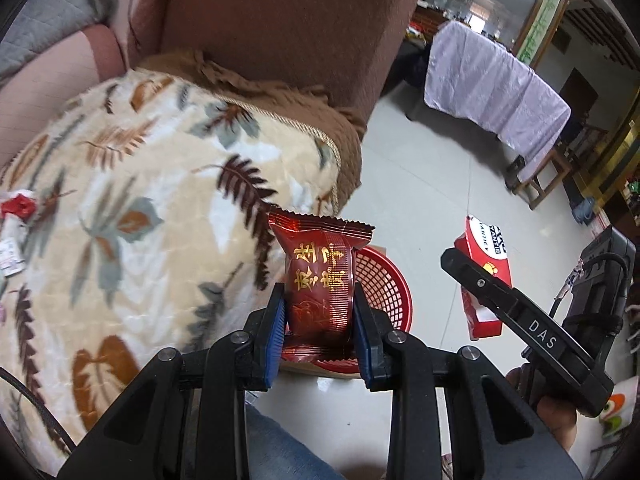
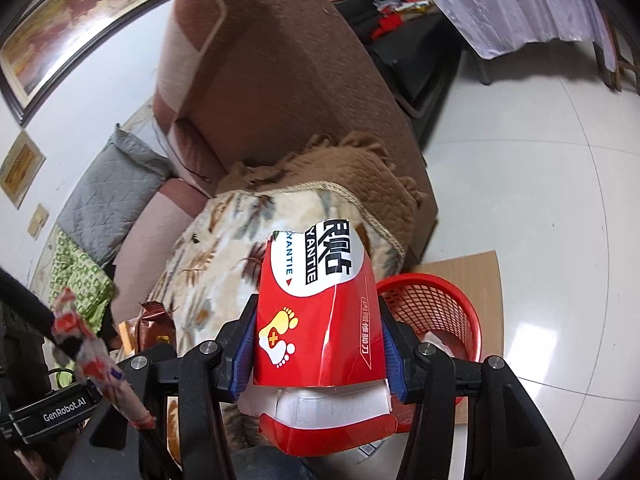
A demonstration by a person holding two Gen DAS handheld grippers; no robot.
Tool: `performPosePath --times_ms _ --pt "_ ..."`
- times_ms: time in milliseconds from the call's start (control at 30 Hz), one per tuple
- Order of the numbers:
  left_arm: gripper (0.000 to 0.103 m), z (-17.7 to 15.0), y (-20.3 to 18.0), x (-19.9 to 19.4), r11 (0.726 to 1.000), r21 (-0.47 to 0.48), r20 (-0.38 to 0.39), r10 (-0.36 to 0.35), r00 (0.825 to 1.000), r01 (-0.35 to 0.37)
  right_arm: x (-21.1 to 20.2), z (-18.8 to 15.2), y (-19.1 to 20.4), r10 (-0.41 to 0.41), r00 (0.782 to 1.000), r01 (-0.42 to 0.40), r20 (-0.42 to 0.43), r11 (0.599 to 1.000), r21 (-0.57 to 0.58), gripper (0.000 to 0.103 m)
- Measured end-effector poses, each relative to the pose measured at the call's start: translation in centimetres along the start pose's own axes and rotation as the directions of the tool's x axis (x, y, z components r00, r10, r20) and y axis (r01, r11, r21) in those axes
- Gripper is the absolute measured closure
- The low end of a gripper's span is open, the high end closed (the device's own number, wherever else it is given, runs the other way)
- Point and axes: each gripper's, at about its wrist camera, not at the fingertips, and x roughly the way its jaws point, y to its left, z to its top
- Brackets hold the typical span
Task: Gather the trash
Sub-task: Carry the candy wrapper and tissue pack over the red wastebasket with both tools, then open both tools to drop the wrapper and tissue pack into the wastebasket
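Beside the sofa, a leaf-patterned blanket (image 1: 140,208) bulges close on my left, with small wrappers (image 1: 16,216) lying blurred at its far edge. My left gripper (image 1: 320,320) pinches a dark red snack packet (image 1: 320,280) upright, which hides much of the red mesh basket (image 1: 384,292) on the floor behind it. My right gripper (image 2: 320,344) clamps a torn red carton (image 2: 320,320); past it the basket (image 2: 440,304) holds some pale scrap, partly cut off.
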Motion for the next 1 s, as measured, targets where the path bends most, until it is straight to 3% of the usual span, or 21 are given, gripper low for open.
performPosePath --times_ms 433,633,867,1000 --pt "0.074 0.1 -1.1 6.8 0.999 0.024 -0.128 -0.021 0.992 0.024 3.4 -0.1 -3.2 -0.016 0.998 0.02 -0.056 0.996 0.083 0.046" --pt "0.073 0.4 -1.3 9.1 0.999 0.035 -0.163 -0.014 0.987 0.019 4.2 0.0 -4.3 -0.014 0.997 0.024 -0.07 0.989 0.144 0.034" --pt "0.055 0.5 -1.1 9.3 0.999 0.027 -0.162 -0.041 0.986 0.046 3.3 0.5 -4.4 -0.038 0.998 0.045 -0.054 0.987 0.153 0.025" --pt "0.054 0.5 -0.5 7.8 0.999 0.014 -0.142 -0.043 0.989 0.045 3.2 0.6 -4.2 -0.03 0.998 0.038 -0.052 0.987 0.159 0.024"
